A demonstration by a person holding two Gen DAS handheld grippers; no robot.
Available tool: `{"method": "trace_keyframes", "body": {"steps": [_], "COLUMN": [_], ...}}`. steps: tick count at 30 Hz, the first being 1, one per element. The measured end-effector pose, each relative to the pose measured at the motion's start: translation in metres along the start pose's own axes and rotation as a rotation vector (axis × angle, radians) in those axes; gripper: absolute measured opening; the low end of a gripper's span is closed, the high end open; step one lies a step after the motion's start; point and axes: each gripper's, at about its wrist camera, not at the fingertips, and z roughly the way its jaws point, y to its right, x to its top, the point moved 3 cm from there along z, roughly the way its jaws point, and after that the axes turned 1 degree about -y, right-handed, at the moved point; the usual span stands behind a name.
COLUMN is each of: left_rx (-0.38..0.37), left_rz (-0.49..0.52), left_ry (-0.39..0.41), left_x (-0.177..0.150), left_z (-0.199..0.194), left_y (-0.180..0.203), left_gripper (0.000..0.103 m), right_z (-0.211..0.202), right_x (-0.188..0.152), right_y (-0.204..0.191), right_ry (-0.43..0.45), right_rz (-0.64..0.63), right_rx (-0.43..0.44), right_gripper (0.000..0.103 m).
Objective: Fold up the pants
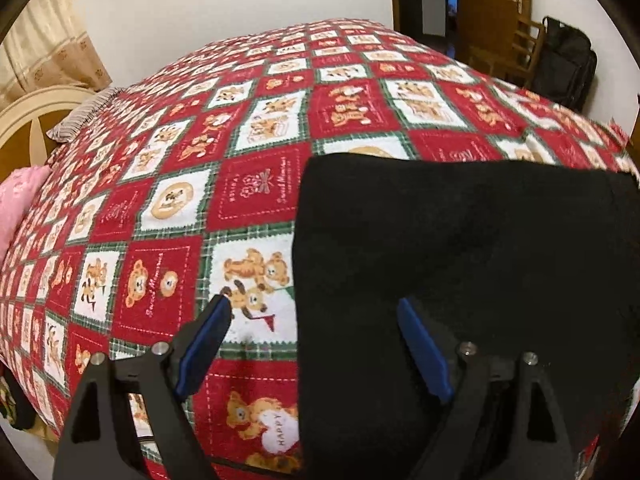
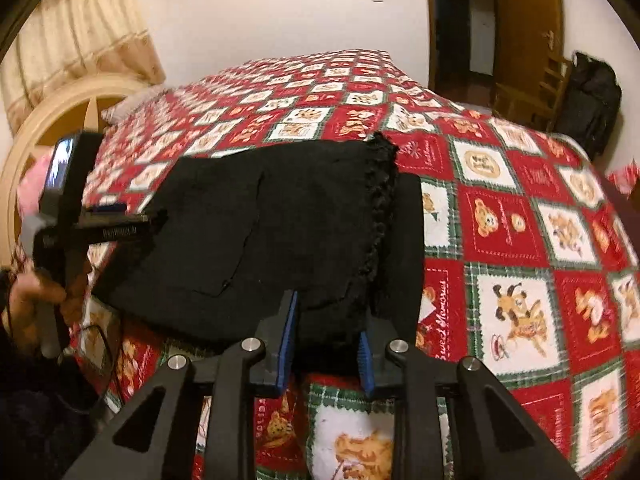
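Black pants (image 1: 460, 264) lie folded into a compact pile on the red patchwork bedspread (image 1: 168, 208). My left gripper (image 1: 316, 312) is open, its blue pads wide apart, straddling the left edge of the pants, holding nothing. In the right wrist view the pants (image 2: 260, 232) show a lacy hem running down the right side. My right gripper (image 2: 326, 320) has its pads partly apart around the near edge of the pants, with black fabric between them. The left gripper (image 2: 120, 220) shows at the pants' left edge, held by a hand.
The bed has a cream headboard (image 2: 60, 120) and a pink pillow (image 1: 16, 208) at the left. A wooden door (image 1: 492, 0), a chair (image 1: 516, 52) and a black bag (image 1: 568, 64) stand beyond the bed's far right corner.
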Motion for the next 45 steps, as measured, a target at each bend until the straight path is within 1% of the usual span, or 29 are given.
{"method": "trace_keyframes", "body": {"steps": [1, 3, 5, 7, 9, 11, 13, 14, 15, 16, 18, 19, 21, 23, 25, 27, 29, 31, 33, 35, 36, 37, 38, 40, 42, 44, 45], "left_rx": [0.007, 0.007, 0.0, -0.007, -0.007, -0.002, -0.004, -0.008, -0.017, -0.033, -0.068, -0.086, -0.111, -0.136, -0.156, -0.172, -0.2, -0.228, -0.251, -0.275, -0.28, -0.284, -0.29, -0.316, -0.333, -0.34, -0.341], "left_rz": [0.007, 0.01, -0.001, -0.008, -0.003, -0.001, -0.003, -0.006, -0.008, -0.009, -0.028, -0.051, -0.09, -0.114, -0.119, -0.114, -0.118, -0.142, -0.173, -0.206, -0.205, -0.192, -0.178, -0.156, -0.156, -0.153, -0.154], "left_ry": [0.002, 0.003, -0.006, -0.01, -0.011, -0.011, -0.015, -0.019, -0.021, -0.024, -0.013, 0.0, 0.007, 0.0, -0.028, -0.061, -0.093, -0.105, -0.12, -0.13, -0.13, -0.134, -0.138, -0.144, -0.15, -0.15, -0.148], "left_x": [0.0, 0.001, 0.001, 0.0, 0.0, 0.0, 0.001, 0.001, 0.002, 0.002, 0.005, 0.007, 0.011, 0.011, 0.01, 0.007, 0.004, 0.003, 0.001, -0.001, -0.001, -0.001, -0.001, -0.003, -0.003, -0.002, -0.002], "left_z": [-0.001, -0.002, -0.001, 0.0, 0.0, 0.0, 0.001, 0.001, 0.001, 0.0, -0.004, -0.007, -0.008, -0.005, 0.002, 0.01, 0.017, 0.02, 0.023, 0.025, 0.025, 0.024, 0.024, 0.022, 0.022, 0.022, 0.022], "left_y": [0.0, -0.001, -0.003, -0.004, -0.003, -0.003, -0.003, -0.004, -0.005, -0.006, -0.012, -0.017, -0.025, -0.028, -0.025, -0.019, -0.014, -0.013, -0.016, -0.018, -0.017, -0.015, -0.012, -0.009, -0.009, -0.008, -0.008], "left_gripper": [0.088, 0.088, 0.089, 0.089, 0.089, 0.09, 0.091, 0.091, 0.091, 0.091, 0.091, 0.092, 0.097, 0.098, 0.098, 0.098, 0.099, 0.099, 0.101, 0.102, 0.103, 0.103, 0.103, 0.103, 0.103, 0.103, 0.102], "right_z": [0.002, 0.0, -0.001, -0.004, -0.011, -0.024, -0.037, -0.04, -0.04, -0.039, -0.032, -0.027, -0.015, -0.006, 0.004, 0.011, 0.016, 0.02, 0.022, 0.024, 0.028, 0.03, 0.03, 0.031, 0.032, 0.037, 0.038], "right_x": [0.001, -0.001, -0.001, -0.001, 0.001, 0.007, 0.015, 0.02, 0.025, 0.03, 0.037, 0.04, 0.044, 0.045, 0.042, 0.038, 0.036, 0.034, 0.031, 0.027, 0.025, 0.023, 0.022, 0.023, 0.024, 0.024, 0.025], "right_y": [0.004, 0.005, 0.001, -0.004, -0.008, -0.008, -0.005, -0.003, 0.0, 0.003, 0.009, 0.013, 0.024, 0.033, 0.04, 0.043, 0.043, 0.043, 0.044, 0.046, 0.045, 0.044, 0.041, 0.036, 0.032, 0.031, 0.031], "right_ry": [0.01, 0.016, 0.019, 0.017, 0.008, 0.043, 0.095, 0.116, 0.135, 0.149, 0.149, 0.144, 0.139, 0.127, 0.116, 0.11, 0.104, 0.098, 0.097, 0.087, 0.07, 0.067, 0.069, 0.066, 0.058, 0.04, 0.04], "right_rz": [0.031, 0.041, 0.021, -0.003, -0.018, -0.013, 0.004, 0.014, 0.019, 0.025, 0.044, 0.058, 0.114, 0.158, 0.191, 0.206, 0.197, 0.183, 0.209, 0.254, 0.277, 0.291, 0.284, 0.256, 0.235, 0.209, 0.215], "right_rx": [0.018, 0.027, 0.023, 0.012, 0.006, 0.026, 0.038, 0.033, 0.015, -0.009, -0.038, -0.035, -0.011, -0.007, -0.025, -0.025, -0.038, -0.064, -0.031, 0.031, 0.067, 0.068, 0.064, 0.047, 0.037, 0.002, 0.001], "right_gripper": [0.028, 0.028, 0.03, 0.035, 0.036, 0.038, 0.046, 0.059, 0.067, 0.068, 0.068, 0.068, 0.068, 0.068, 0.068, 0.068, 0.068, 0.068, 0.068, 0.068, 0.068, 0.07, 0.073, 0.075, 0.079, 0.079, 0.079]}}
